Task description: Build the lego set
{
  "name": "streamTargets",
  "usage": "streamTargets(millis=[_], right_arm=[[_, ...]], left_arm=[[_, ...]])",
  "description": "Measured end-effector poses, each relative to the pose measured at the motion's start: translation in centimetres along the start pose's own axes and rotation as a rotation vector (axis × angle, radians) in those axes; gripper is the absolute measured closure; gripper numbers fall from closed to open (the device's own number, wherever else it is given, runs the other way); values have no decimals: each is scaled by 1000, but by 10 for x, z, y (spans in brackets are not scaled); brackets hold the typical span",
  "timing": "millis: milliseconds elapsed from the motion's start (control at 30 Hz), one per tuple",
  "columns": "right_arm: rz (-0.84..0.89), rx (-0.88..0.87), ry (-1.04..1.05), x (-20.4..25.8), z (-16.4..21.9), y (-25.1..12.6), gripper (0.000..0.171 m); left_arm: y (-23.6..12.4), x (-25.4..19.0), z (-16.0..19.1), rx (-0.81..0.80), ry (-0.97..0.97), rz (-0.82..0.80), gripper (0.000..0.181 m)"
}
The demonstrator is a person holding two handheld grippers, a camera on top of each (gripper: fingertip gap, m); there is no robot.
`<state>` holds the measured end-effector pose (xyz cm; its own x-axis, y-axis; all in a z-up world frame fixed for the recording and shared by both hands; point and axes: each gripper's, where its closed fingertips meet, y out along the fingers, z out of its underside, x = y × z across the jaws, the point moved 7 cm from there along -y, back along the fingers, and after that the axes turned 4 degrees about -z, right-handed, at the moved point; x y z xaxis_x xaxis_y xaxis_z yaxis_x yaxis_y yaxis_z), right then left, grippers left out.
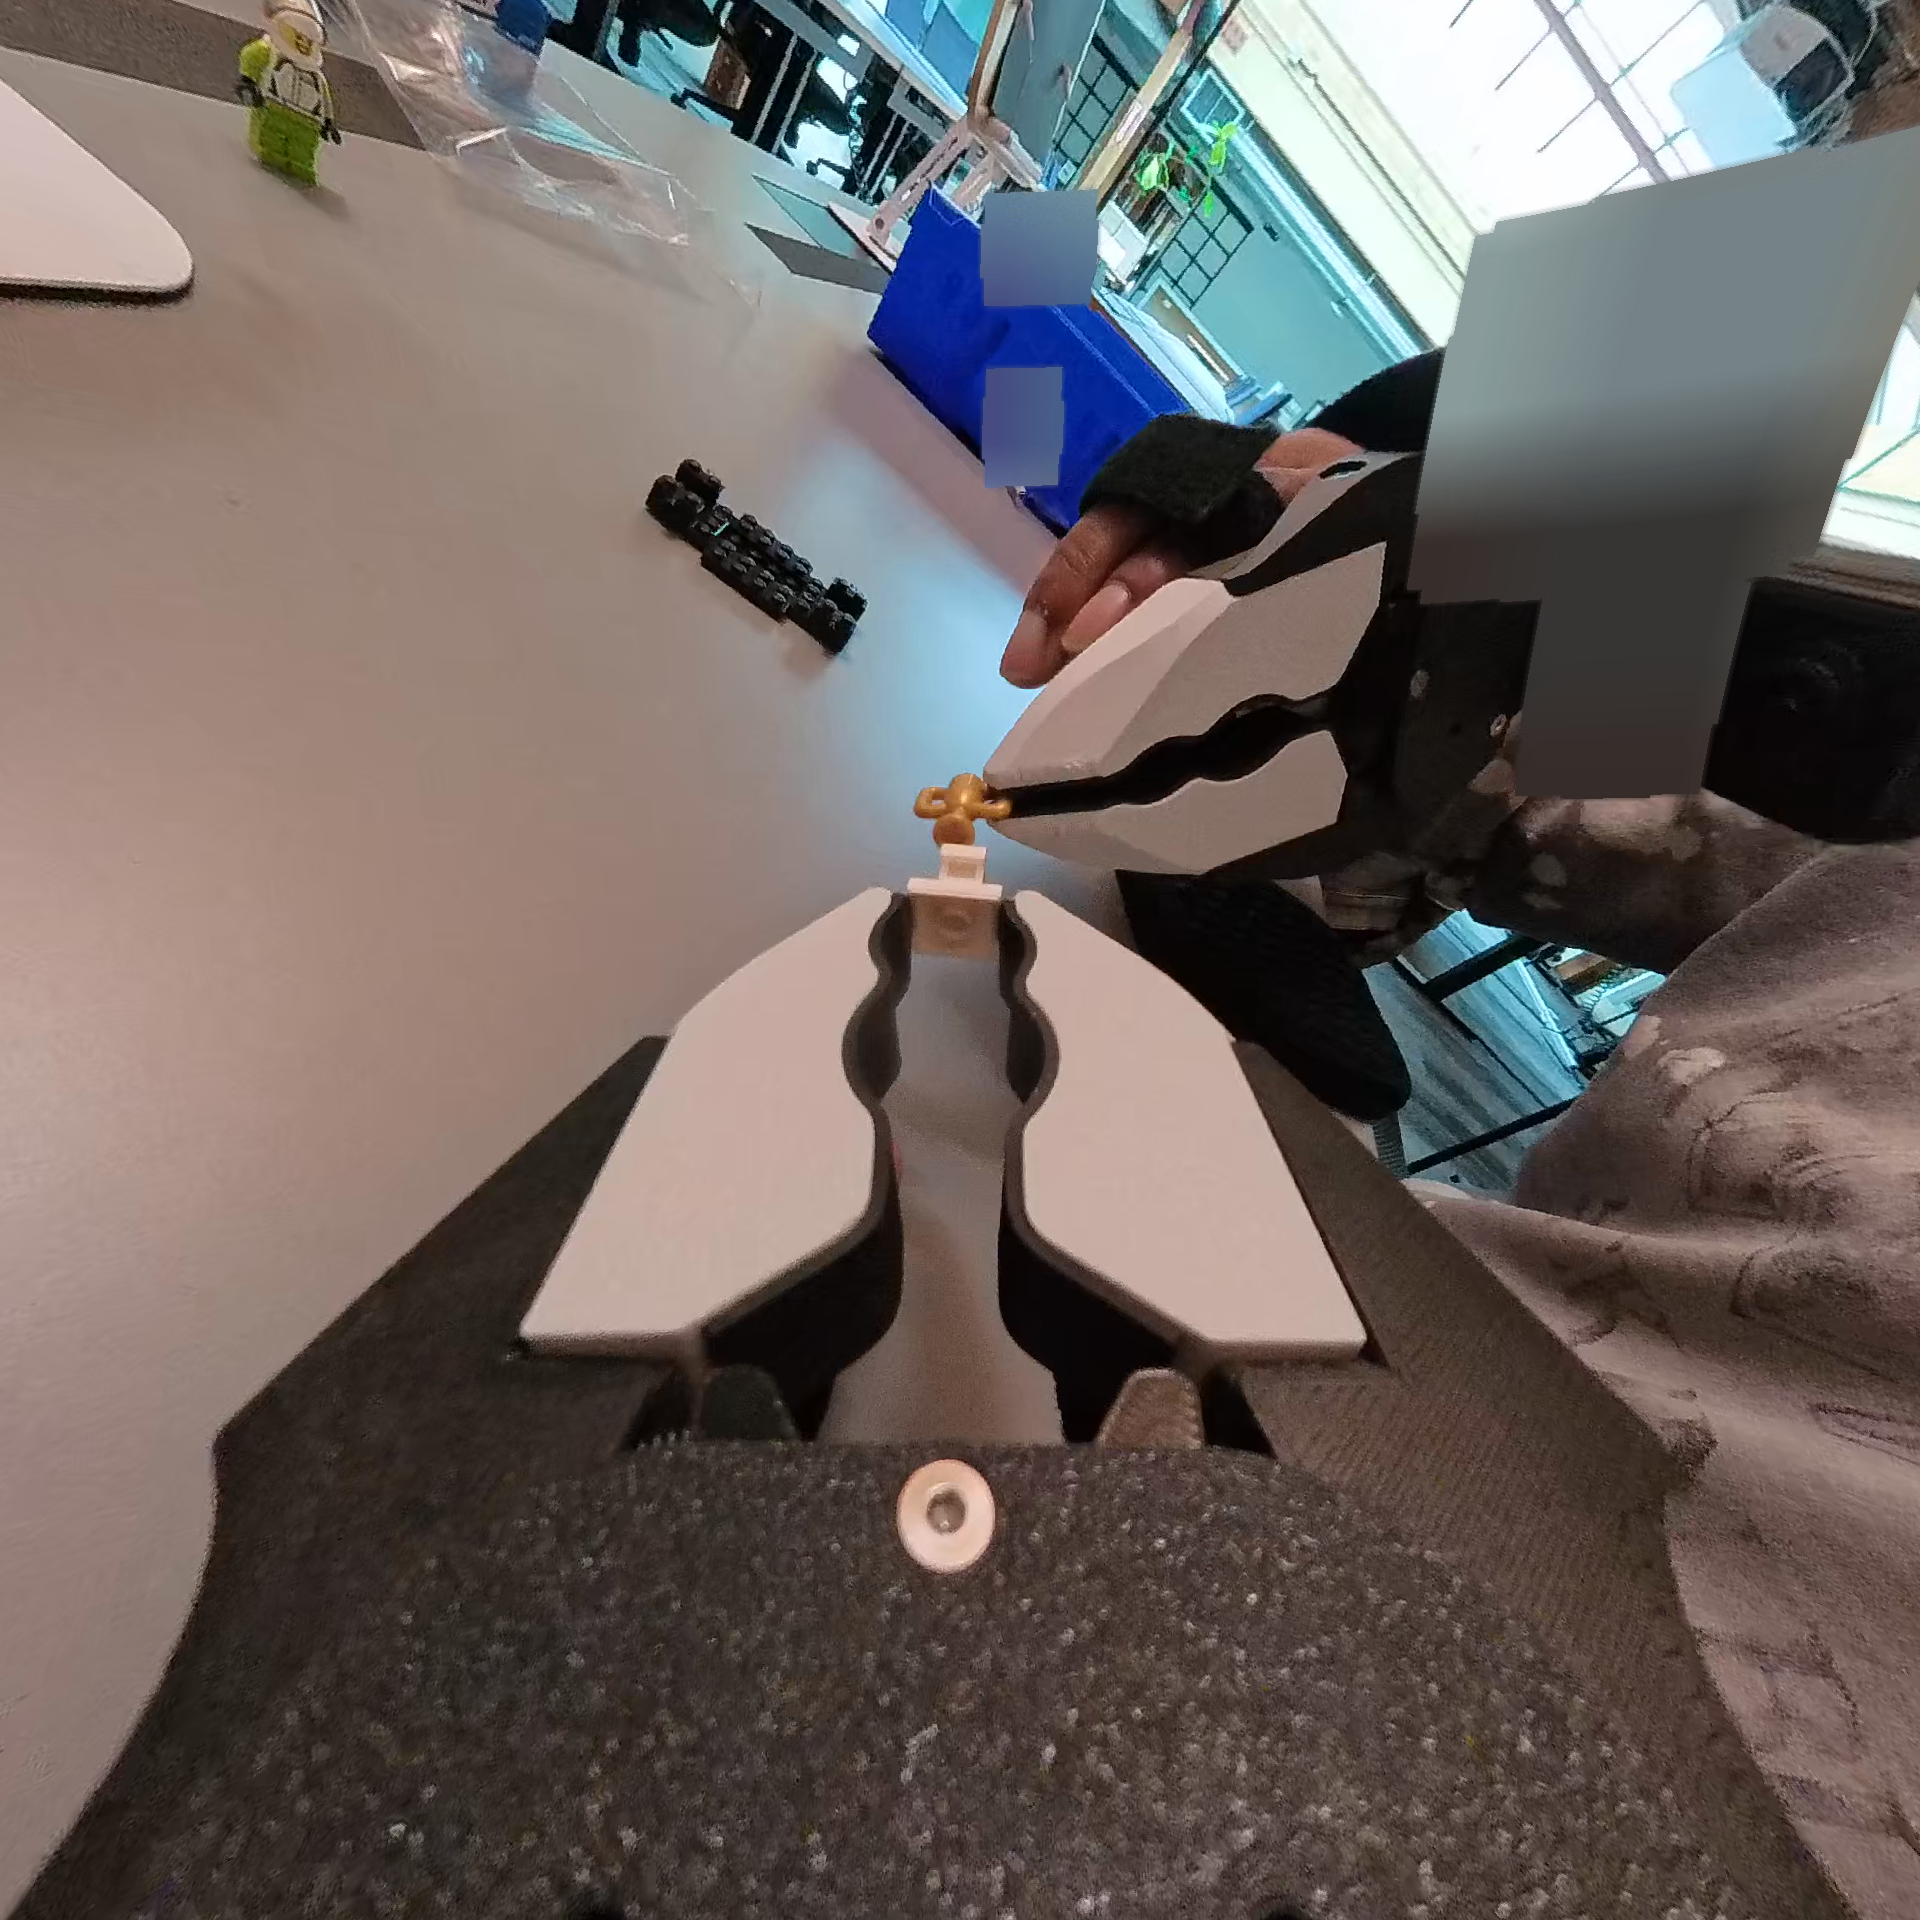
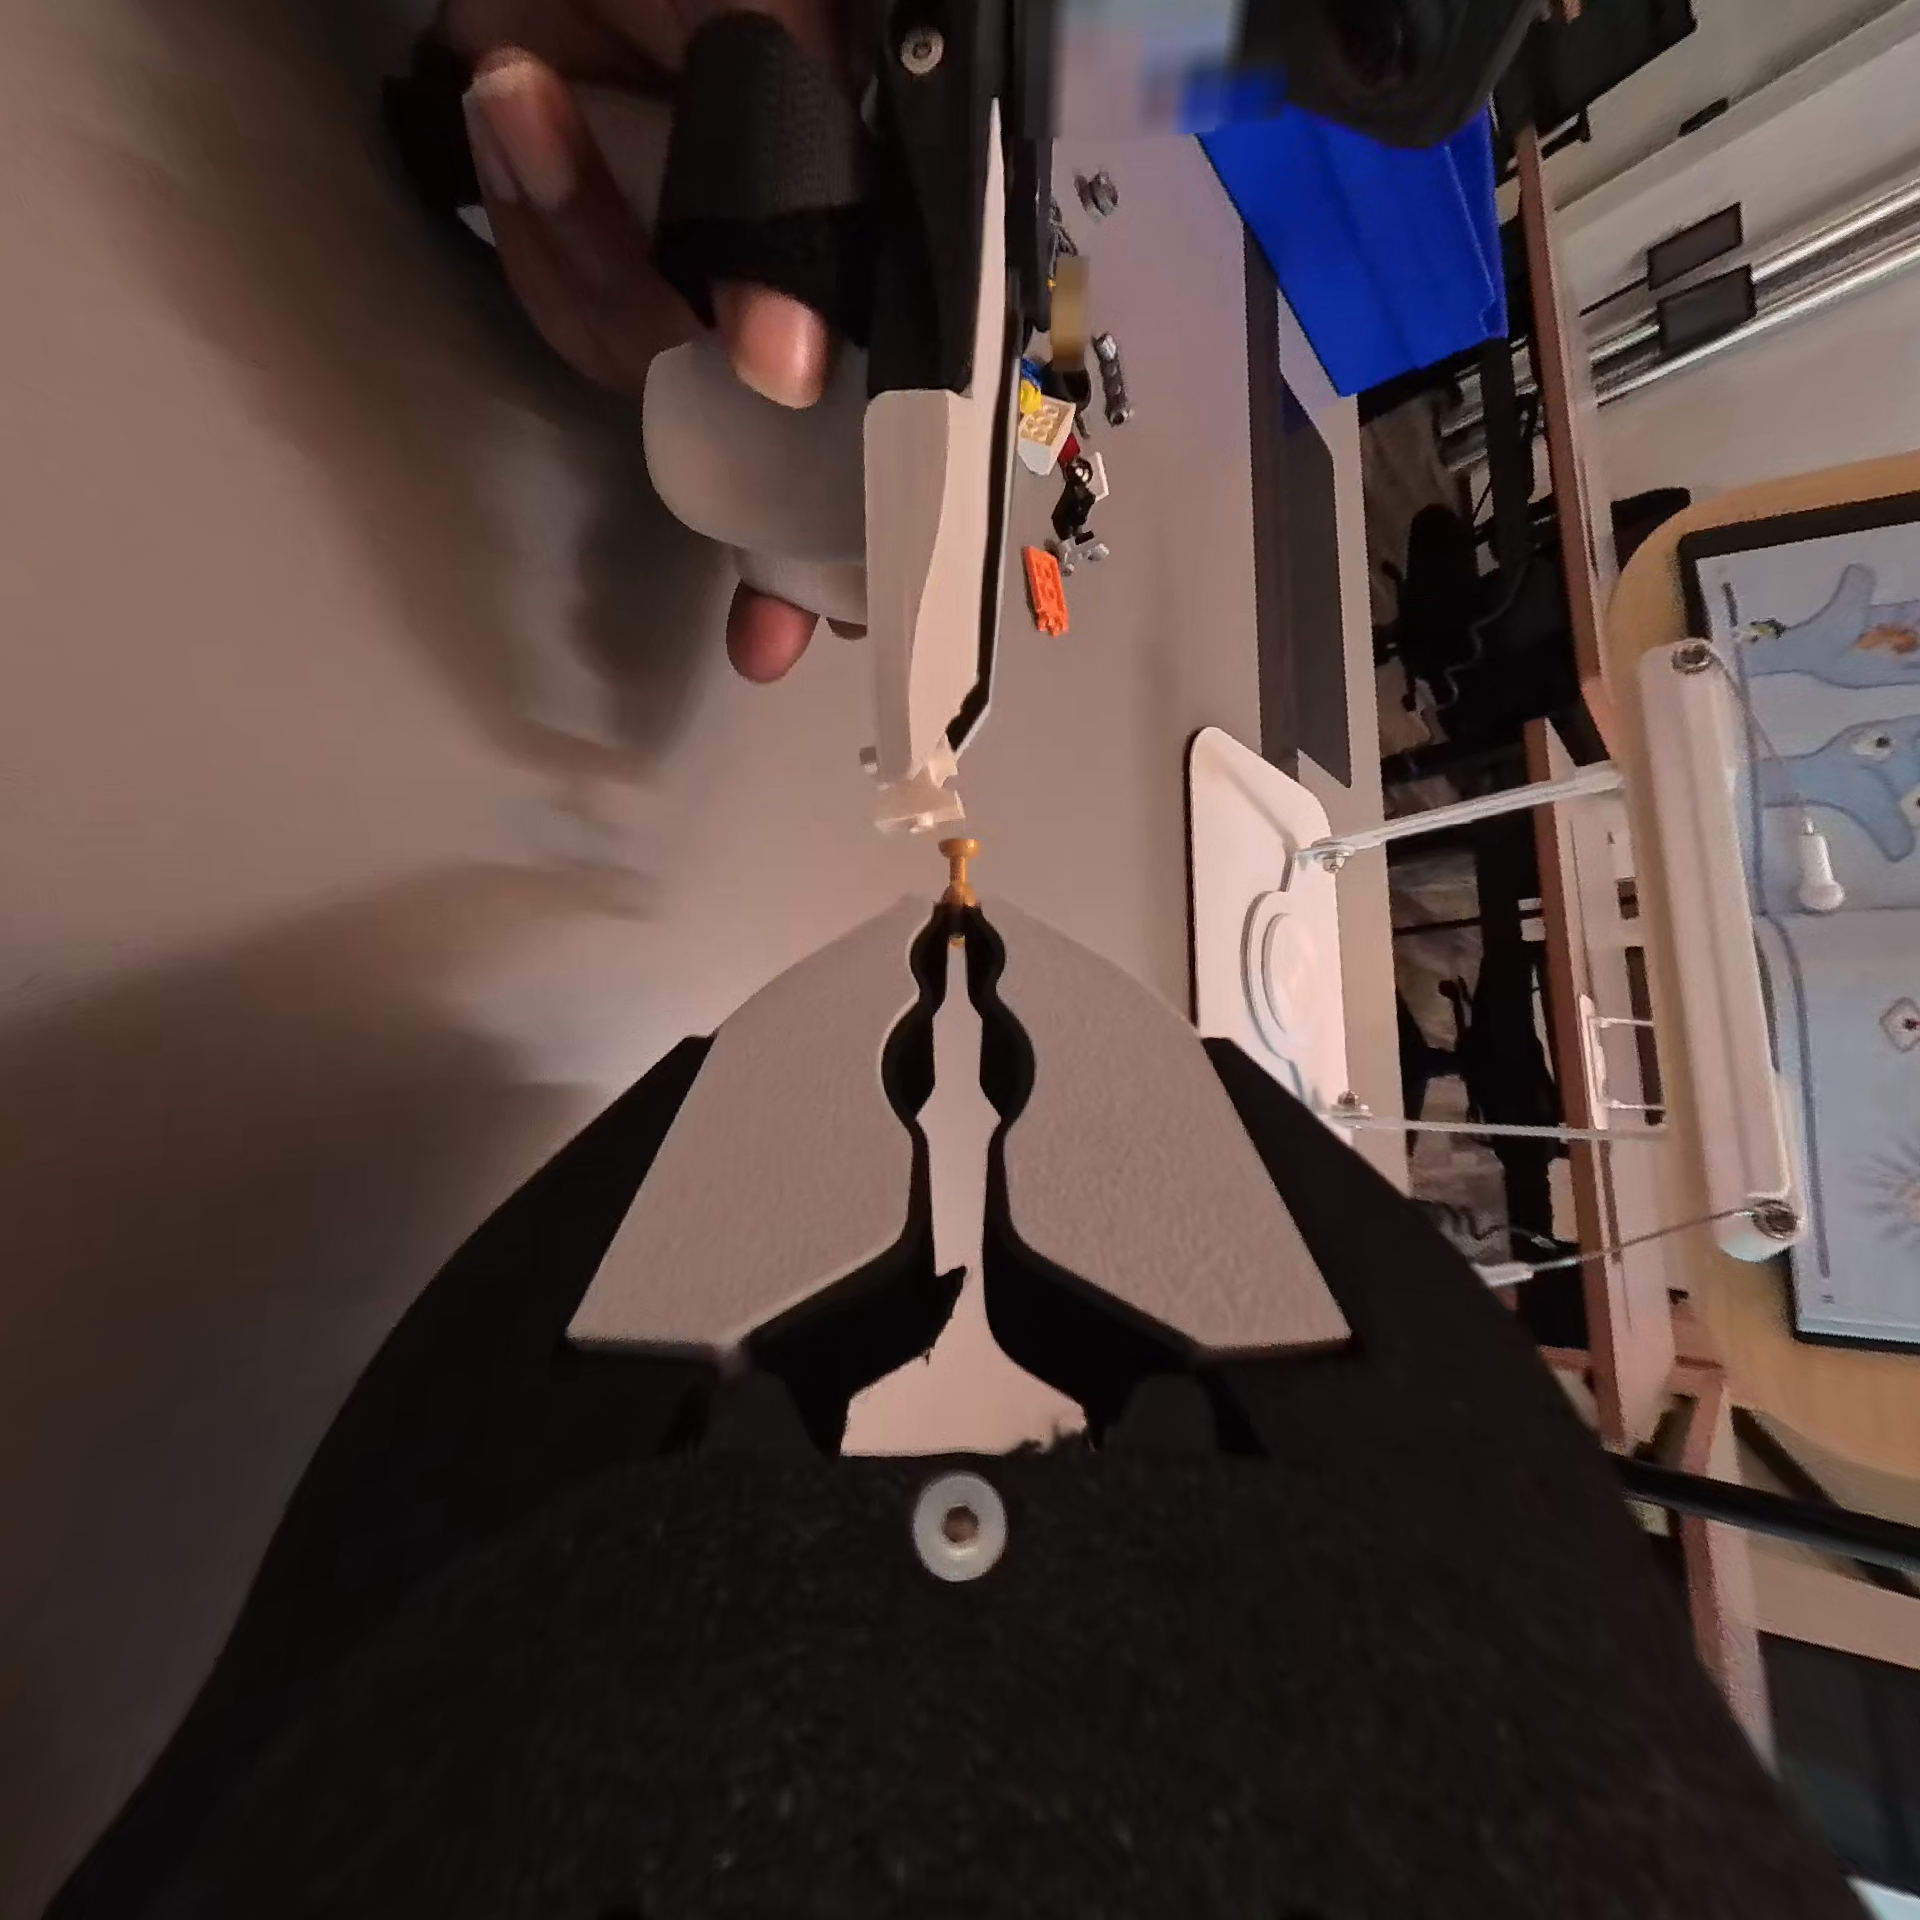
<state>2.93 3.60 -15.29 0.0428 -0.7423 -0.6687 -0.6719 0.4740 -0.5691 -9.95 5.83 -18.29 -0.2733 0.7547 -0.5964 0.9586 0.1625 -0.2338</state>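
Note:
My left gripper [image 1: 954, 906] is shut on a small white lego piece [image 1: 956, 894] that sticks out past its tips. My right gripper [image 1: 1000, 802] comes in from the right, shut on a small gold lego piece [image 1: 958, 805], which hangs just above the white piece with a small gap. In the right wrist view my right gripper [image 2: 957, 914] holds the gold piece [image 2: 958, 873] at its tips, and the left gripper [image 2: 914, 774] holds the white piece [image 2: 914, 808] just beyond it. A black lego assembly [image 1: 756, 556] lies on the grey table [image 1: 416, 623].
A green and white minifigure [image 1: 287, 99] stands at the far left by clear plastic bags [image 1: 540, 145]. A blue bin [image 1: 997, 353] sits at the table's far edge. Loose lego pieces [image 2: 1070, 468] lie beyond the left gripper. A white tray [image 2: 1268, 914] is at right. My two grippers' fingertips are within a few centimetres of each other.

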Motion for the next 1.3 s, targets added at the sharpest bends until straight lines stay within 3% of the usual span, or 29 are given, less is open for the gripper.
streamTargets(millis=[500, 767, 1033, 1300], right_arm=[[11, 1, -153, 8, -5, -3, 169], [-12, -108, -187, 10, -9, -11, 169], [-128, -368, 28, 6, -12, -34, 169], [-287, -686, 416, -7, -21, -53, 169]], left_arm=[[0, -1, 0, 9, -23, 27, 165], [-2, -6, 0, 20, -5, 105, 165], [-2, -25, 1, 16, -12, 295, 165], [-6, -47, -5, -88, -59, 516, 165]])
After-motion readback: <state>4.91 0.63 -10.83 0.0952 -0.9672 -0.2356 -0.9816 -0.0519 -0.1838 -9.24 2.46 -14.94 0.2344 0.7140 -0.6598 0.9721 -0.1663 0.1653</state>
